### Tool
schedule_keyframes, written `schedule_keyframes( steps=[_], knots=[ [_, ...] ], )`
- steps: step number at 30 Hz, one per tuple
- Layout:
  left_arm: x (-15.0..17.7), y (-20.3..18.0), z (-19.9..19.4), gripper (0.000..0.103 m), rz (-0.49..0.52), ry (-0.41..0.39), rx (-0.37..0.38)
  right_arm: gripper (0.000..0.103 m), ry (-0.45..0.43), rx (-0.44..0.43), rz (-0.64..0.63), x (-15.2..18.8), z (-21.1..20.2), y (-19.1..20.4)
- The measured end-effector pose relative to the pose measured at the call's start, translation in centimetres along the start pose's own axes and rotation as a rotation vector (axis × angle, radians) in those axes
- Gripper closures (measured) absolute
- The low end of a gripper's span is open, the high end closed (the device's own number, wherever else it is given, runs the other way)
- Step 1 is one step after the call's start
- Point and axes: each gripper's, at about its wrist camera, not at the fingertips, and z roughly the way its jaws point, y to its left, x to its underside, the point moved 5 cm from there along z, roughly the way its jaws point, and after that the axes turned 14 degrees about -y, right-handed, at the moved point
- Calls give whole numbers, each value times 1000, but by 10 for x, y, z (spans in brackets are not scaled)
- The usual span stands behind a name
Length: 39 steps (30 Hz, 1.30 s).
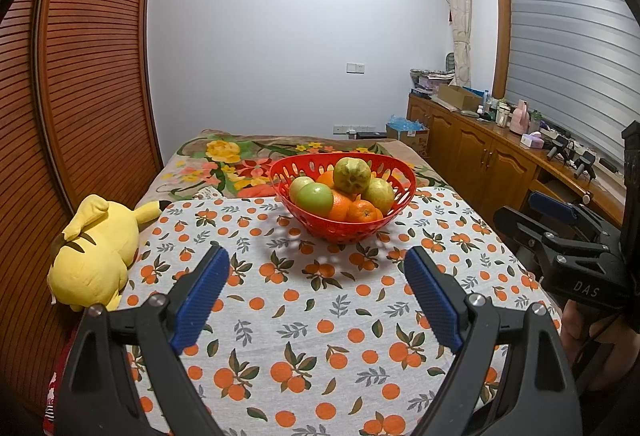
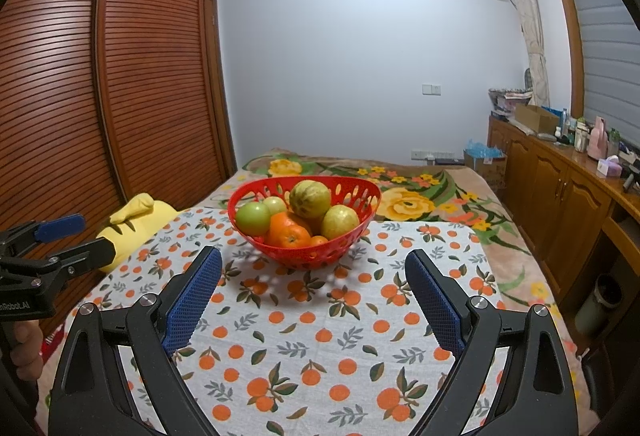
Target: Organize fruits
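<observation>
A: Where was the fruit when you paused?

B: All of it sat in the red perforated basket (image 1: 342, 196), which stood on the orange-print cloth (image 1: 320, 316) at the far middle of it. You had two green apples (image 1: 316, 196) on the basket's left side, oranges (image 1: 352, 210) low at the near side, and two yellow-green guavas (image 1: 352, 176) piled at the top and right.

A: And my claws?

B: Your left claw (image 1: 316, 268) was released, its blue pads (image 1: 204, 300) spread wide with only cloth between them, well short of the basket. Your right claw (image 2: 312, 268) was likewise released and held nothing, its pads apart near the basket's near edge.

A: Anything else close by?

B: A yellow plush toy (image 1: 94, 256) lay at the cloth's left edge, beside the slatted wooden wardrobe (image 1: 80, 76). A flowered blanket (image 2: 420, 196) covered the bed beyond the cloth, and wooden cabinets (image 2: 560, 188) ran along the right wall.
</observation>
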Motion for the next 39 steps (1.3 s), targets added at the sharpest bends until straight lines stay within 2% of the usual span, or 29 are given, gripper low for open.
schedule_keyframes(
  steps=[39],
  knots=[
    [-1, -3, -3, 12, 0, -5, 3, 8, 0, -2, 0, 0, 1, -1]
  ],
)
